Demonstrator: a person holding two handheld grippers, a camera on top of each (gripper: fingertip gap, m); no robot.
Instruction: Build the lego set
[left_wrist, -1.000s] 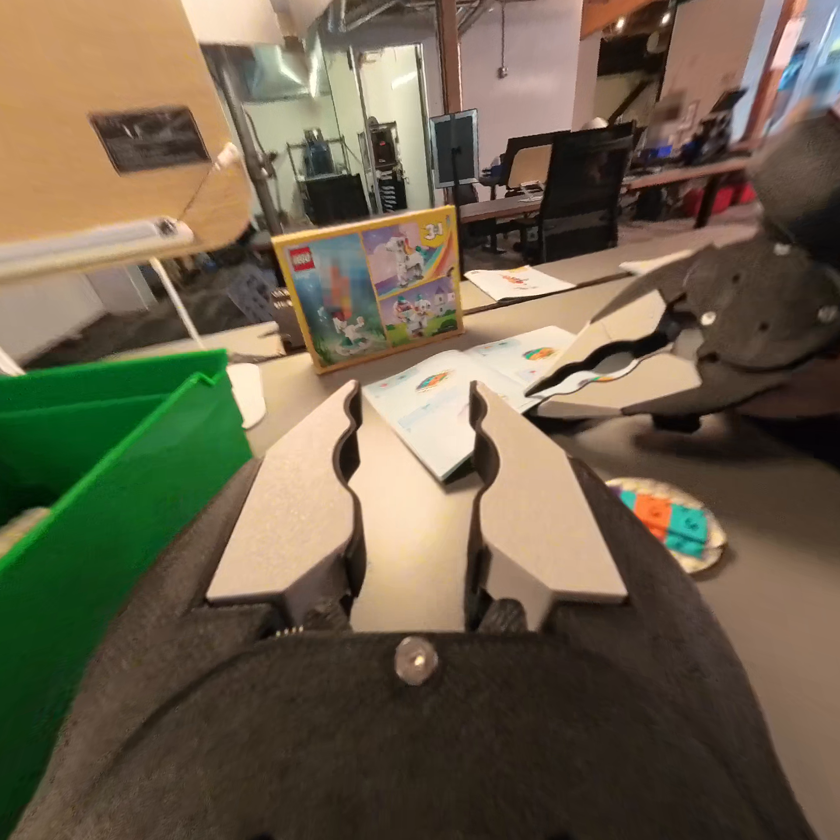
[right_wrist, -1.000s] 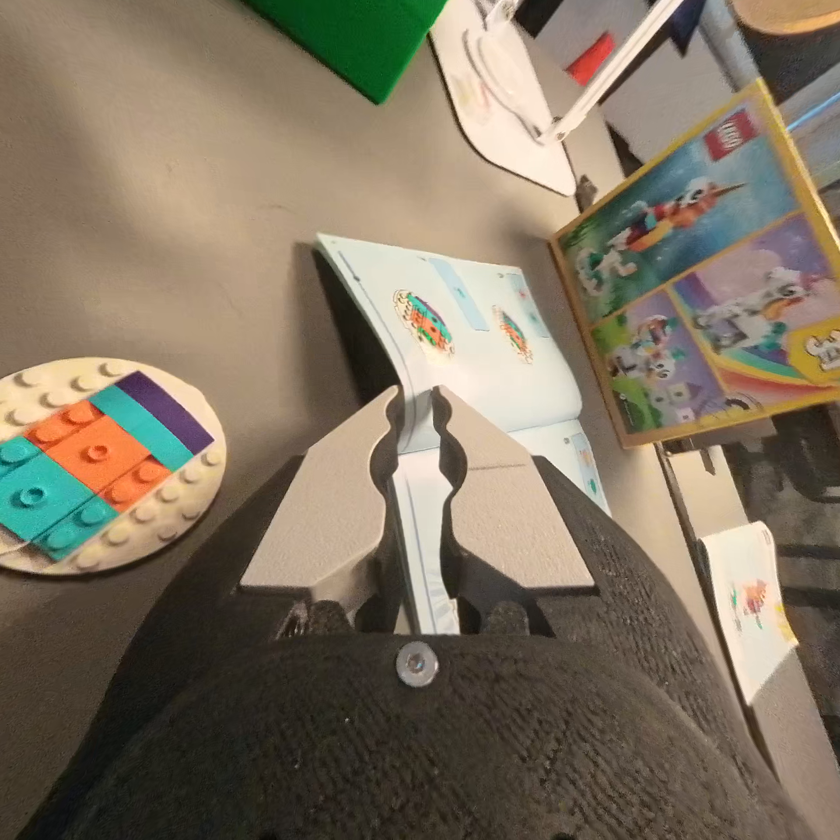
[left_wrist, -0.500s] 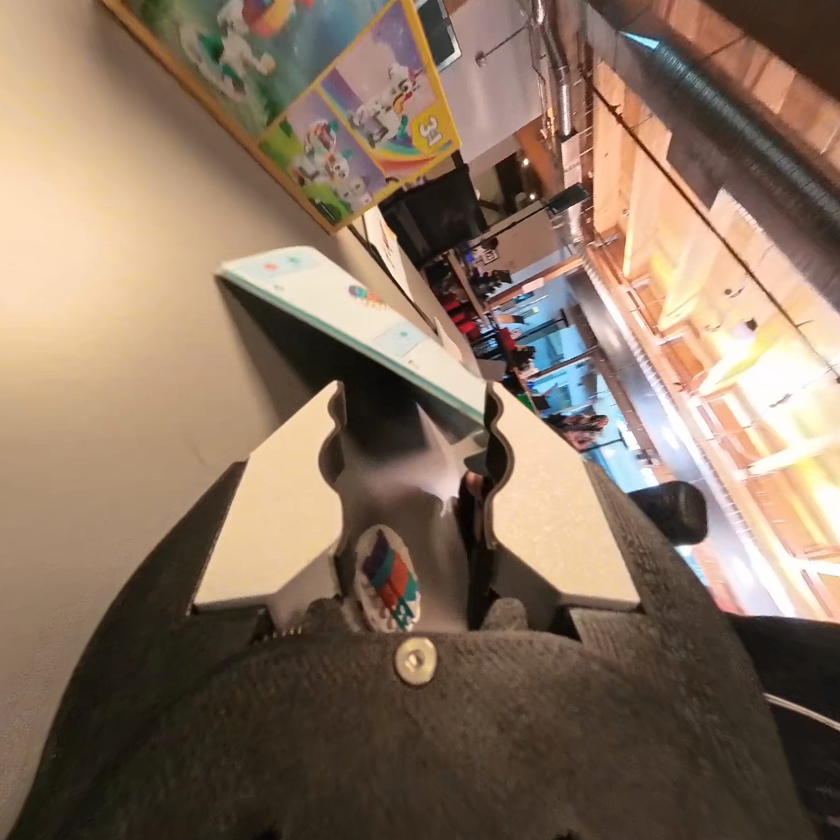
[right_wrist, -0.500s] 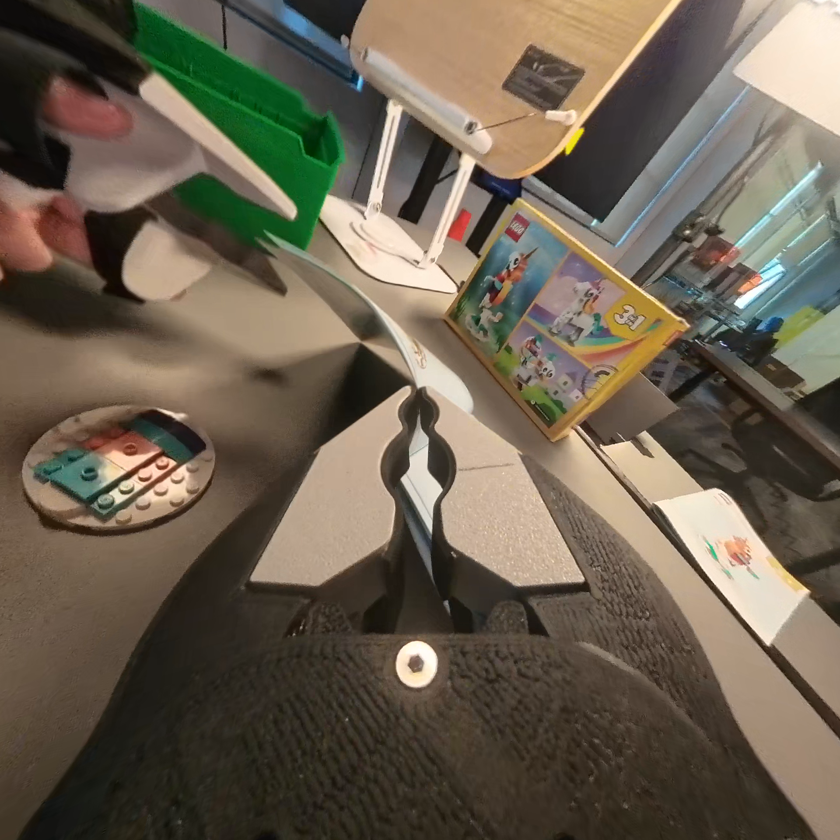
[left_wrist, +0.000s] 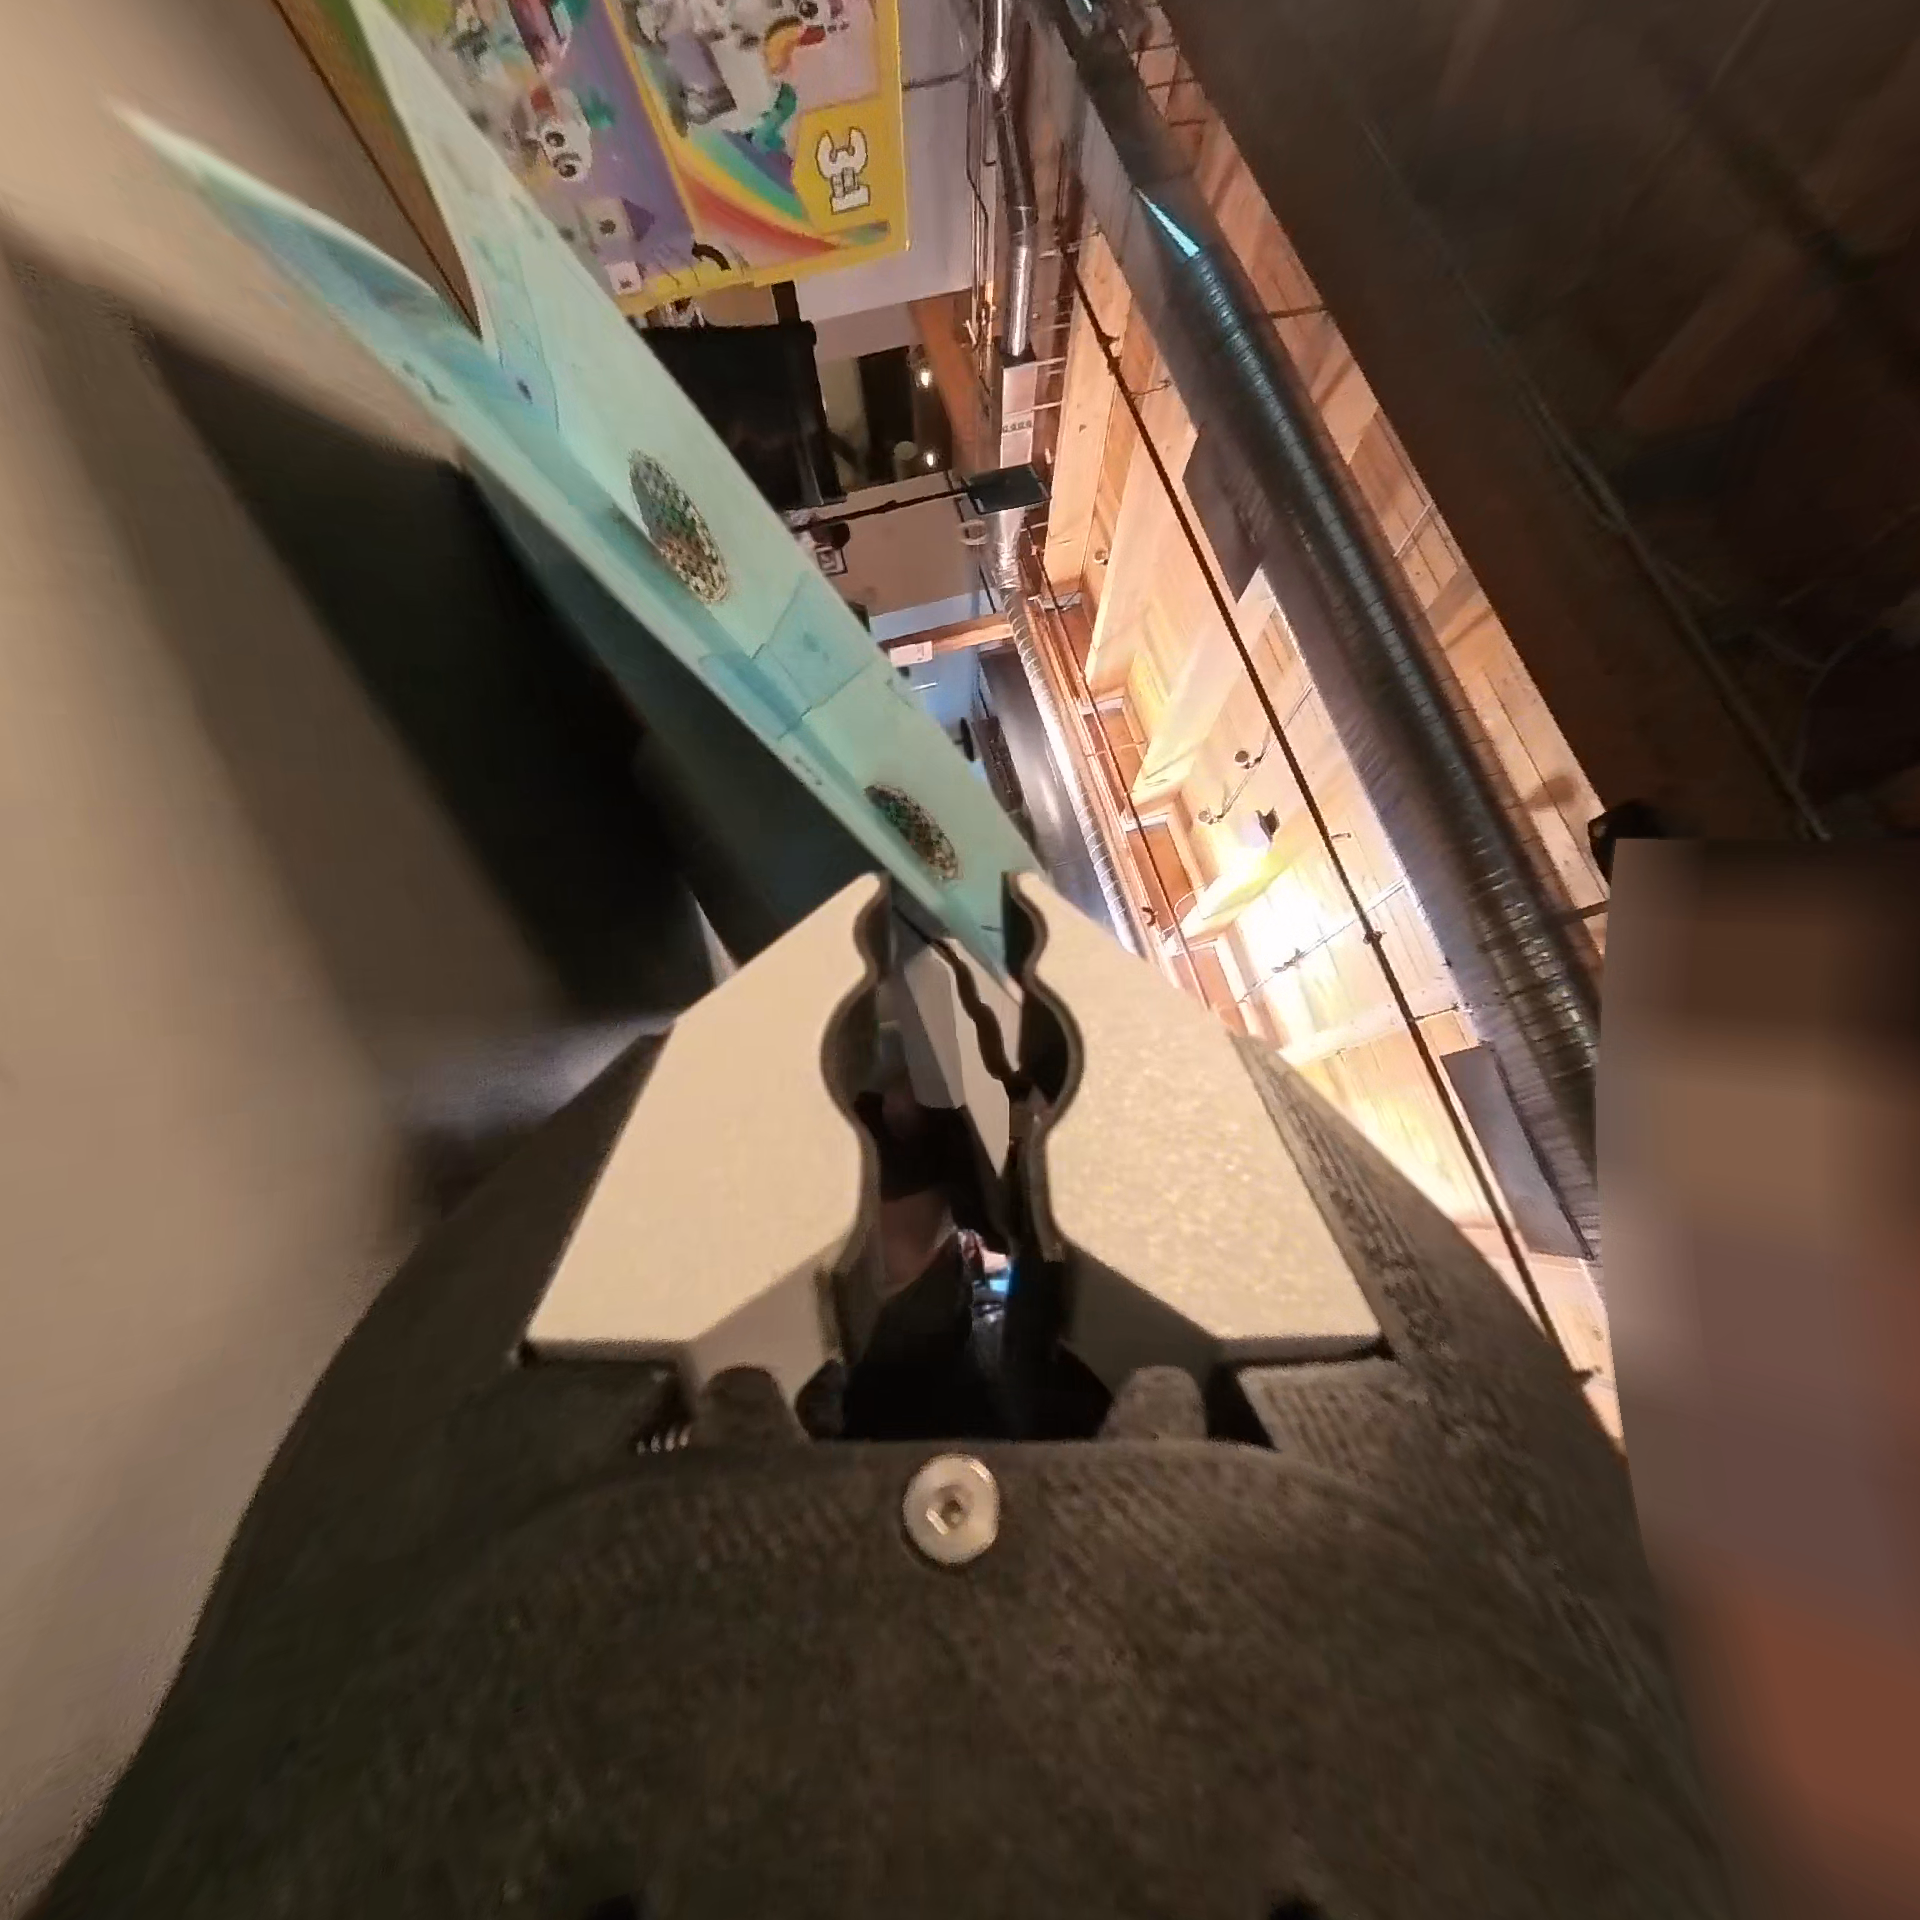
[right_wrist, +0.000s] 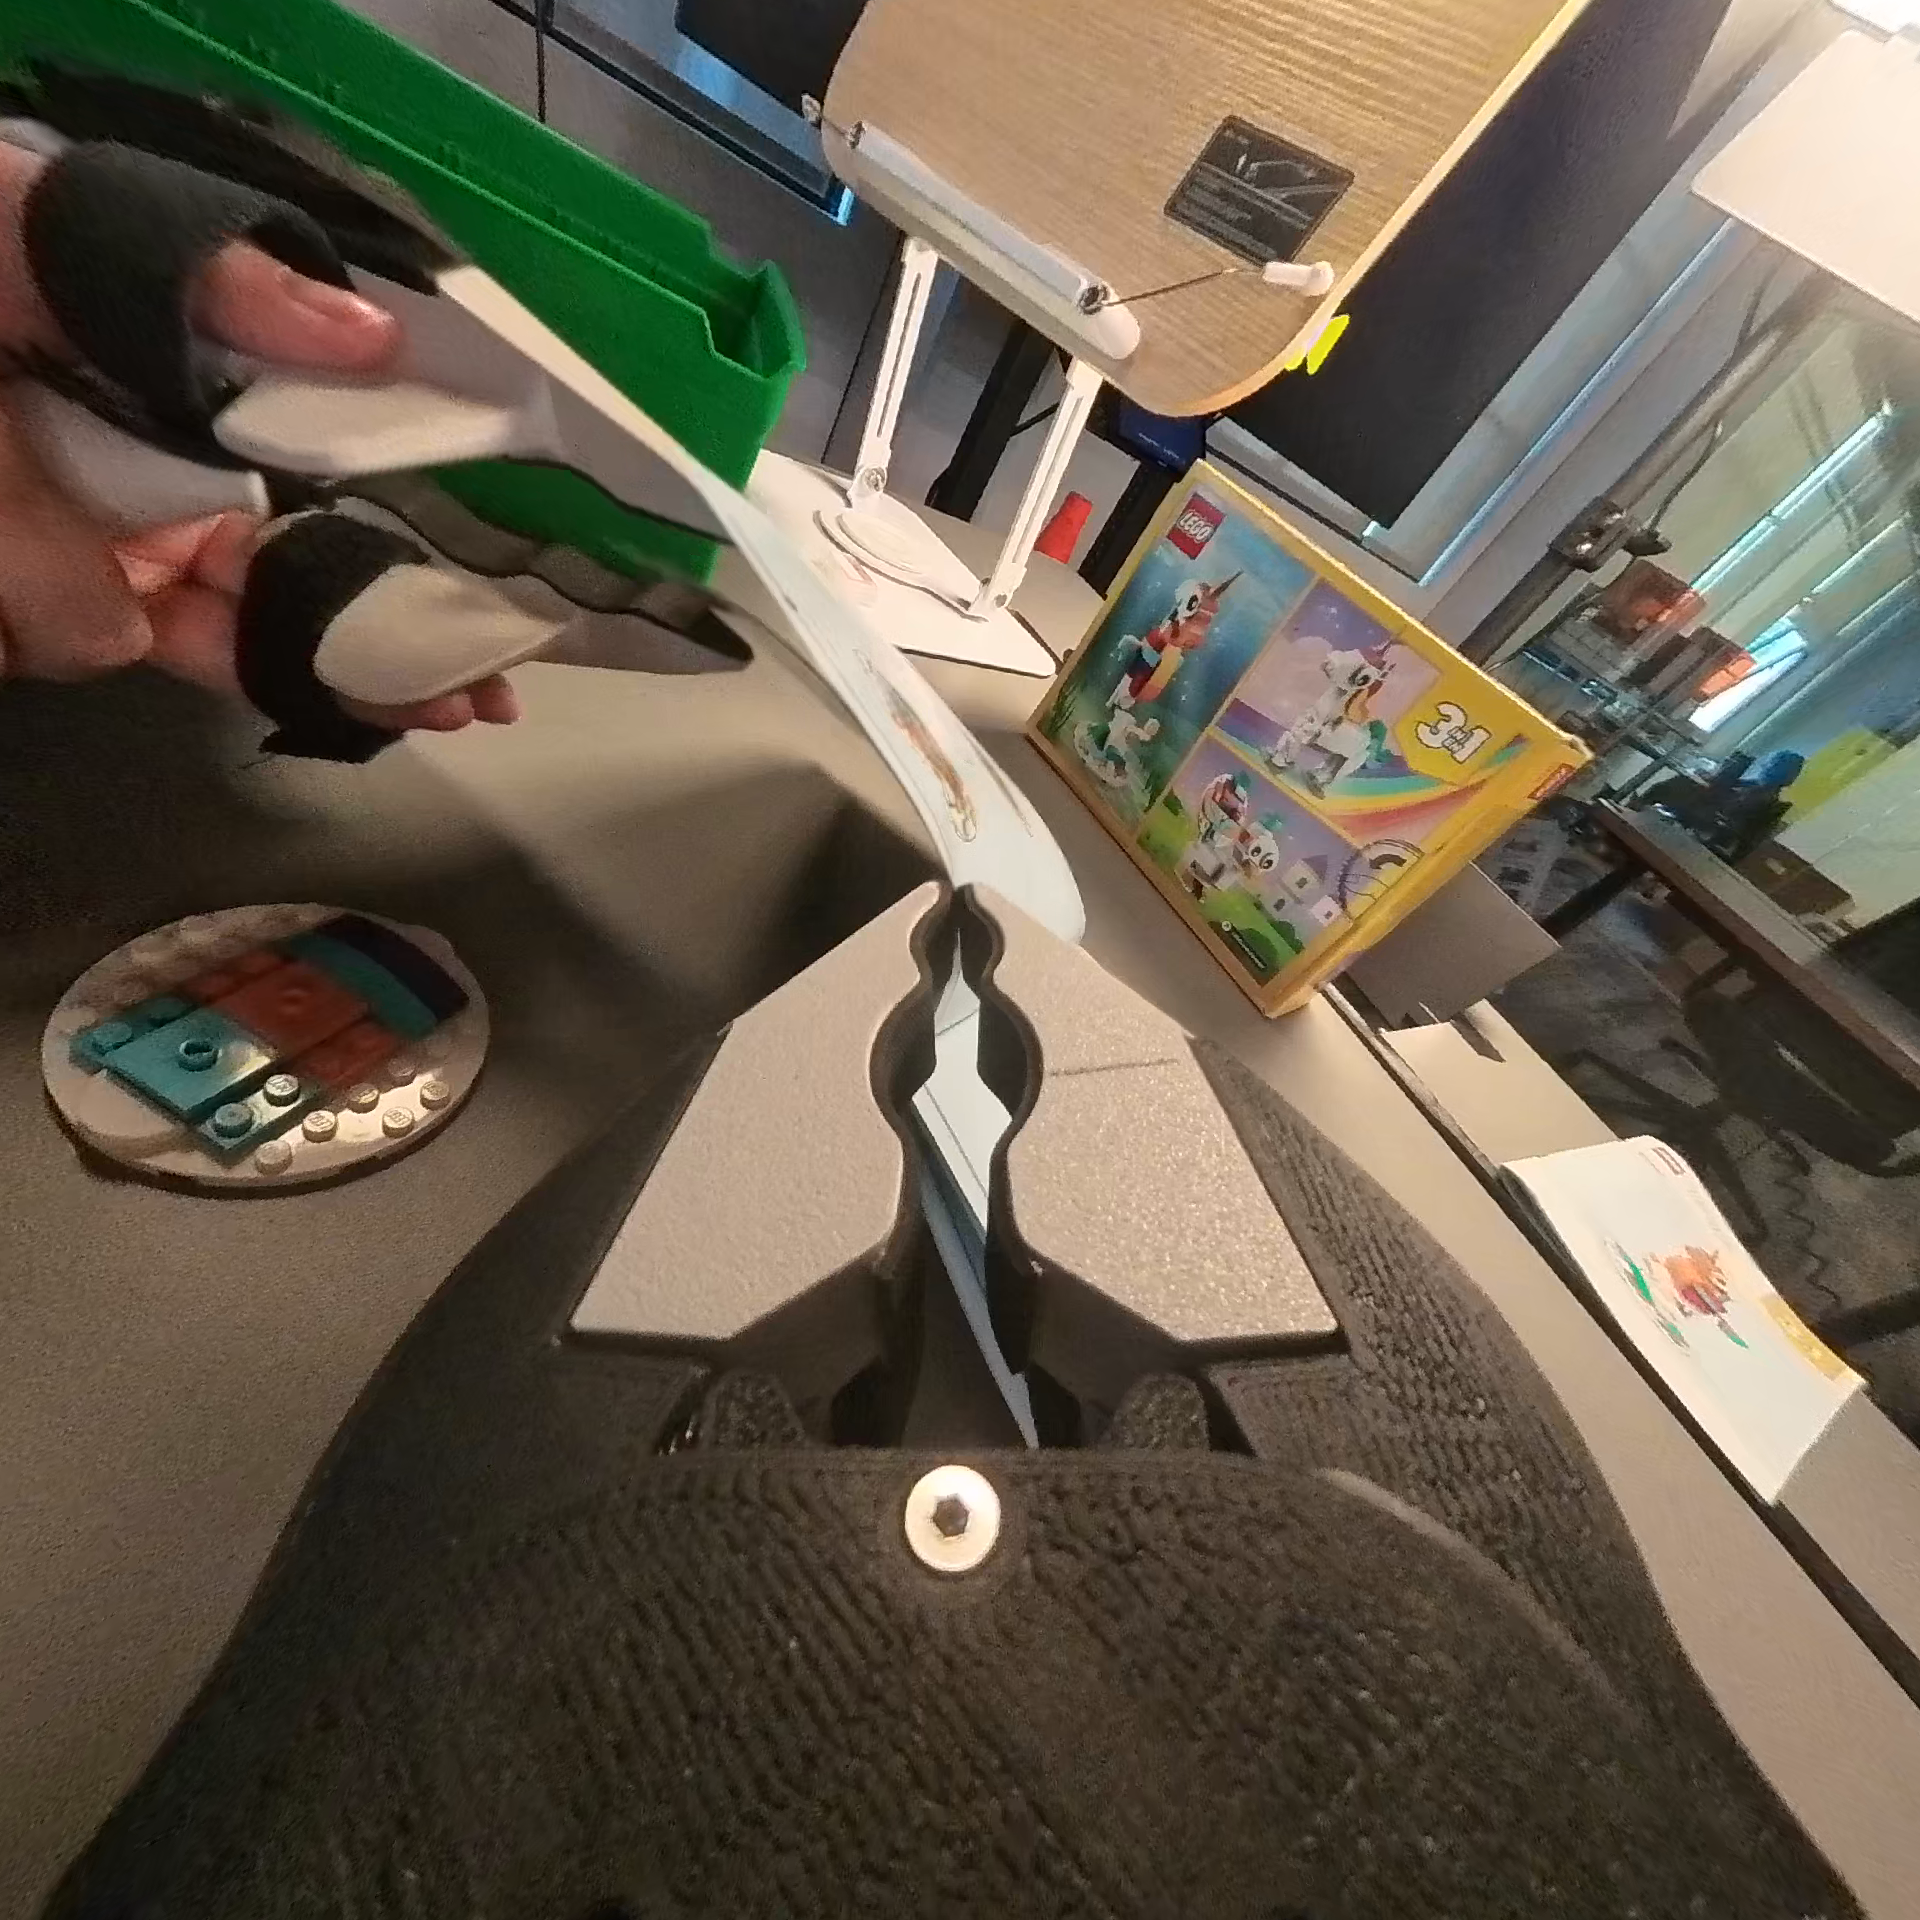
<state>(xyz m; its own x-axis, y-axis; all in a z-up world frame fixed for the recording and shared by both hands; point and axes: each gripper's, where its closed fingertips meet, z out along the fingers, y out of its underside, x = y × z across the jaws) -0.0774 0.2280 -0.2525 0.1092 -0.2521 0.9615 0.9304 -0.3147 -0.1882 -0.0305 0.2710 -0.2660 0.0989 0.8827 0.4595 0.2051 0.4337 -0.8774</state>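
Observation:
My right gripper (right_wrist: 961, 914) is shut on one edge of the light-blue instruction booklet (right_wrist: 914, 748) and holds it off the table. The booklet arches up to my left gripper (right_wrist: 738, 592), held by a hand at the upper left. In the left wrist view the booklet (left_wrist: 675, 582) runs into my left gripper (left_wrist: 948, 914), whose jaws stand narrowly apart around its edge. The right gripper's fingers (left_wrist: 930, 1029) show through that gap. A white round plate (right_wrist: 312, 1122) with teal, orange and purple tiles lies on the table at the left.
The yellow set box (right_wrist: 1299, 748) stands behind the booklet and also shows in the left wrist view (left_wrist: 727, 156). A green bin (right_wrist: 623, 281) and a wooden stand on white legs (right_wrist: 1091, 187) are at the back. A second booklet (right_wrist: 1683, 1299) lies right. Some 7 cm of space lies between my two pairs of fingers. Both grippers' tips are roughly 12 cm from the white round plate (right_wrist: 312, 1122).
My left gripper has narrowed its jaws around the booklet's free edge. The right gripper stays shut on the booklet, which now arches higher between the two grippers.

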